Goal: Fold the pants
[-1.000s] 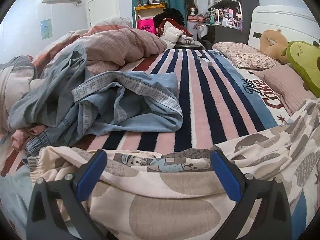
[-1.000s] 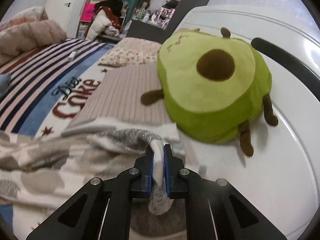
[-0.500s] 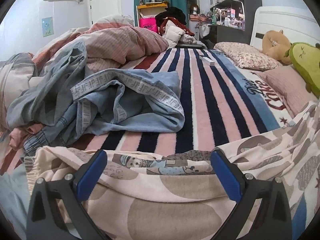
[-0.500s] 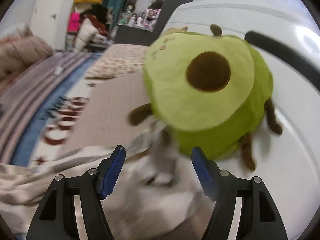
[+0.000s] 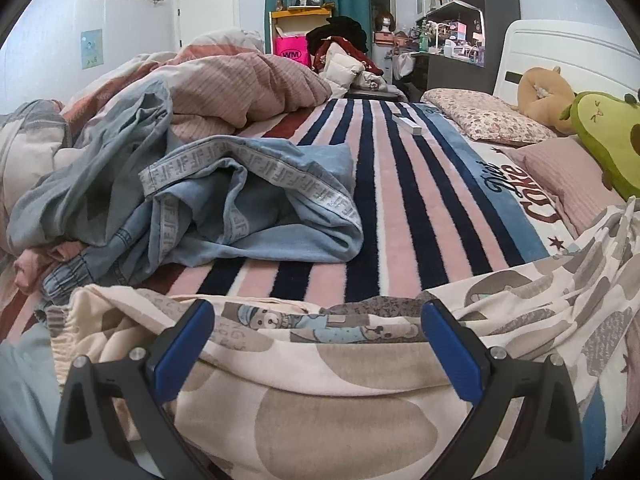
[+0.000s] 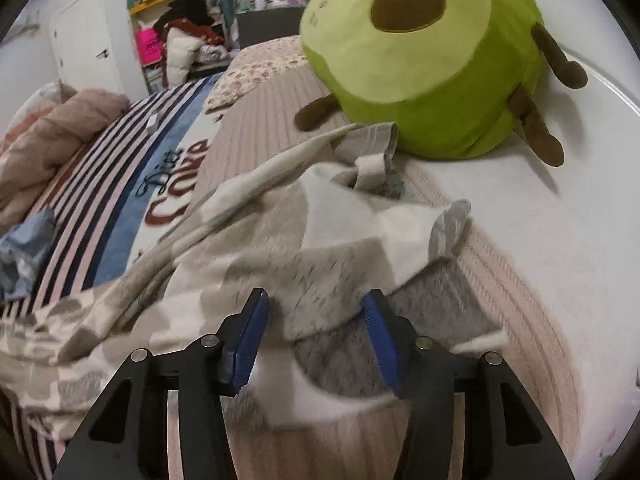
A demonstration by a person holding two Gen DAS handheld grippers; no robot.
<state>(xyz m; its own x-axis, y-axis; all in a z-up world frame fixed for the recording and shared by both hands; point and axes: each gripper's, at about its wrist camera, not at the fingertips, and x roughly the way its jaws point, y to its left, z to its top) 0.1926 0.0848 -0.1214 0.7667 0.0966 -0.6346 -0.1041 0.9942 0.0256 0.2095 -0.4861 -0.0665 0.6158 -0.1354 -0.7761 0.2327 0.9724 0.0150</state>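
Note:
The cream pants with grey blotches and a bear print lie across the bed's near side. Their waistband end sits under my left gripper, whose blue pads stand wide apart with nothing pressed between them. In the right wrist view, the pant legs stretch toward the avocado plush, with the hem lying loose beside it. My right gripper hovers low over the leg fabric. Its jaws are closing with a fold of cloth between them, and the pads are clear of it.
A green avocado plush rests against the white headboard on a ribbed pink pillow. Crumpled blue jeans and a pink duvet pile up at left on the striped blanket. A floral pillow lies farther back.
The right gripper let go of the pant hem, opened, rolled and dropped lower over the leg, then began narrowing. The hem now lies loose by the plush. The left gripper stayed put.

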